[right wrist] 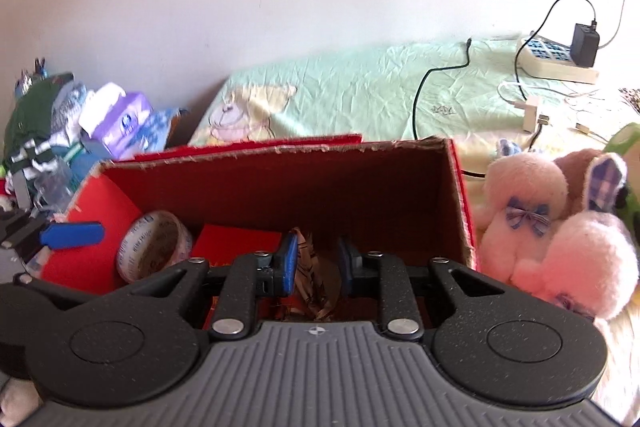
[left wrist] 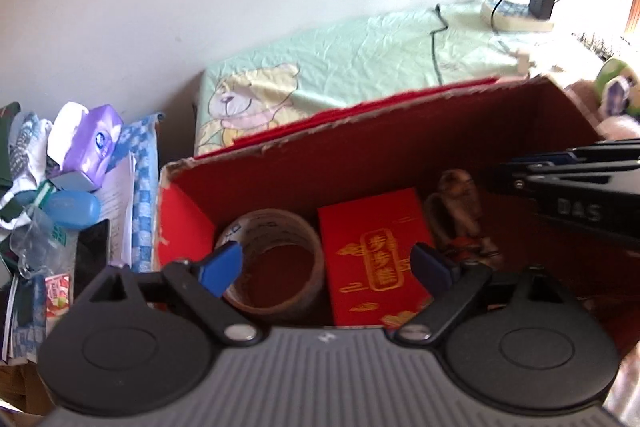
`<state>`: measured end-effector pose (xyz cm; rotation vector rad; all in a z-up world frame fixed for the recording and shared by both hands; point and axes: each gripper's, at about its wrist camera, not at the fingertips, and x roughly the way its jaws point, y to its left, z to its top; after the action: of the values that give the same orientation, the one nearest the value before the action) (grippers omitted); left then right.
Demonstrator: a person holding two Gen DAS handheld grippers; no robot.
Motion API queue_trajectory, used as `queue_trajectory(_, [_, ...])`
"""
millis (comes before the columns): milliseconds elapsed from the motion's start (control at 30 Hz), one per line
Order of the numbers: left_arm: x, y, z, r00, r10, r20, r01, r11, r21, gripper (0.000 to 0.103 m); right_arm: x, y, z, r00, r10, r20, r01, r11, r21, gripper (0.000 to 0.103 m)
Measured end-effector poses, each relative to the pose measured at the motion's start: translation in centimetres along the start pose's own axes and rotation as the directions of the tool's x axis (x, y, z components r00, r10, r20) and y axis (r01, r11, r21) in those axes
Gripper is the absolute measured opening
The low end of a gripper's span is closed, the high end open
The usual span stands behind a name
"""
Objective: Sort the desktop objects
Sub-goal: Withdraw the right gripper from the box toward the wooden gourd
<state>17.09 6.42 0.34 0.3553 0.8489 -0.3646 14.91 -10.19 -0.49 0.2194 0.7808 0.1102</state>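
My left gripper (left wrist: 326, 267) hangs wide over the red box (left wrist: 384, 147), above tape roll (left wrist: 276, 263) and red envelope (left wrist: 376, 263). My right gripper (right wrist: 316, 267) stands narrow around a figurine (right wrist: 310, 267), contact unclear.

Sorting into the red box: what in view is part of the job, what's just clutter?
Job: red box, tape roll, red envelope, figurine, left gripper, right gripper.

Clutter: power strip, plush toys, tissue pack, bear sheet.
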Motion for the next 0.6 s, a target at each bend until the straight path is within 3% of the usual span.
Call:
queue_trajectory(167, [-2.8, -0.6, -0.5, 0.999, 0.009, 0.036, -0.008, 1.0, -0.02, 0.095, -2.7, -0.3, -0.6, 0.997, 0.041, 0.065, -0.044, 0.998, 0.034, 0.025])
queue_trajectory(367, [-6.0, -0.3, -1.6, 0.996, -0.003, 0.089, 0.013, 0.993, -0.115, 0.099, -5.1, 0.1, -1.2, 0.988, 0.107, 0.115, -0.113, 0.993, 0.042, 0.026])
queue_trajectory(600, [-8.3, -0.4, -3.0, 0.992, 0.04, 0.117, -0.011, 0.97, -0.241, 0.1, -8.9, -0.2, -2.5, 0.97, 0.138, 0.198, -0.142, 0.99, 0.003, 0.037])
